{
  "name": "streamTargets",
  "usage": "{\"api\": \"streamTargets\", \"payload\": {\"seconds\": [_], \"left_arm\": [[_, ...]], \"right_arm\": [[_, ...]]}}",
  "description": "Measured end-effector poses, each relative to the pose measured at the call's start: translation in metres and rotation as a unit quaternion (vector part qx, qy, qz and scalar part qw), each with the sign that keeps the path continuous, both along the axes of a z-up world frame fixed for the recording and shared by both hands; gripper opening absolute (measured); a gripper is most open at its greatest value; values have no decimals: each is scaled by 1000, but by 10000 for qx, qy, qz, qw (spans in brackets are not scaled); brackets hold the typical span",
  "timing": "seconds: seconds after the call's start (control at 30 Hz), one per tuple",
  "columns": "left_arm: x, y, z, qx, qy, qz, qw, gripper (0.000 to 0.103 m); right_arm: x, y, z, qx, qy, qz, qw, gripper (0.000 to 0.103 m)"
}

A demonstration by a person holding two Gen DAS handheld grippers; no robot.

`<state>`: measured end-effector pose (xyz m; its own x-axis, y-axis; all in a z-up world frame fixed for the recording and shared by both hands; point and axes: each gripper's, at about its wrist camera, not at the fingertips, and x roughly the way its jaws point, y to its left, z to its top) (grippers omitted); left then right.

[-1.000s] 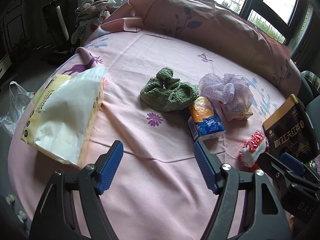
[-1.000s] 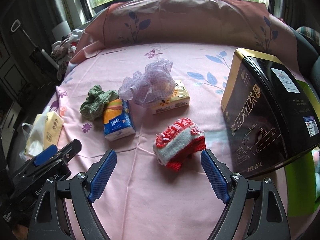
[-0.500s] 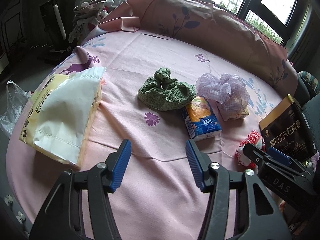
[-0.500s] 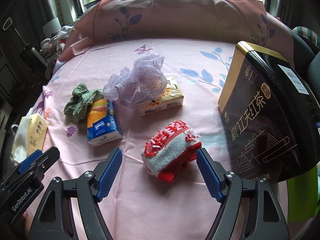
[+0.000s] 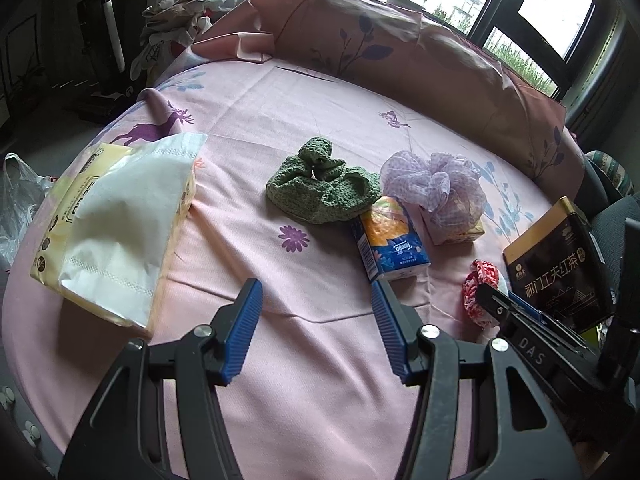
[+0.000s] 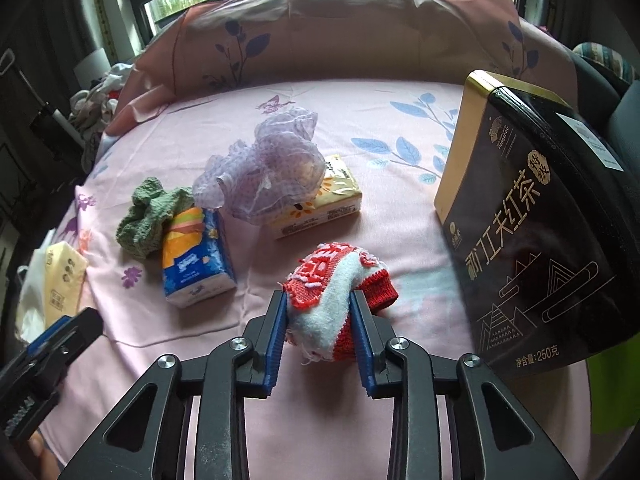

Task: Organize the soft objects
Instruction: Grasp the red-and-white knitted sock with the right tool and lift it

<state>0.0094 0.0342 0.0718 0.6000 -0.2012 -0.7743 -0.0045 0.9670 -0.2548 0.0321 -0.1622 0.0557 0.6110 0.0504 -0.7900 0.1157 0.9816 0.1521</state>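
A red and white knitted sock (image 6: 336, 268) lies on the pink sheet (image 6: 400, 140), and my right gripper (image 6: 318, 300) is closing on it, both blue pads pressing its white end. From the left wrist view the sock (image 5: 480, 280) shows beside that gripper's tip. My left gripper (image 5: 315, 286) hovers open over bare sheet with nothing between its fingers. Beyond it lie a green knitted cloth (image 5: 320, 192), a purple mesh puff (image 5: 432, 184) and a blue and orange tissue pack (image 5: 390, 244).
A big open tissue pack (image 5: 116, 220) lies at the left edge of the bed. A black and gold tea tin (image 6: 532, 240) stands close on the right. The puff rests on a yellow tissue pack (image 6: 320, 208). A pink pillow (image 6: 360, 32) lines the far side.
The right gripper's jaws have come together onto the red and white sock, which stood loose between them before. The left gripper's jaws have narrowed a little.
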Motion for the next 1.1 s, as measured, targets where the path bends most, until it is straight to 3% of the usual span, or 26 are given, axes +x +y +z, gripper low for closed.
{"api": "streamTargets", "payload": {"seconds": [0.1,0.3,0.4,0.47,0.5,0.57,0.63,0.73,0.9,1.1], "left_arm": [[0,2,0,-168,13,-54,9998,54],[1,5,-1,-236,55,-52,9997,55],[2,5,-2,-246,104,-101,9996,55],[2,3,-3,-234,123,-163,9995,55],[1,1,-3,-227,135,-205,9994,55],[1,-3,-5,-204,171,-348,9990,55],[0,-10,-7,-277,258,-634,9973,55],[-2,-21,-8,-482,359,-1043,9927,56],[-9,-46,-15,-131,501,-1518,9871,56],[-11,-64,-29,105,753,-1733,9819,51]], "right_arm": [[-9,6,12,600,-82,486,9970,29],[-15,30,5,879,357,1316,9868,29],[-11,31,-4,981,673,1324,9840,32],[-12,27,-1,1071,732,1345,9824,42],[-15,23,3,1071,659,1303,9835,45],[-22,13,14,1030,373,1159,9872,61],[-26,2,24,1039,154,953,9899,65],[-28,-13,30,1317,40,762,9883,65],[-21,-25,20,2005,175,589,9778,65],[-13,-11,5,2094,396,726,9743,65]]}}
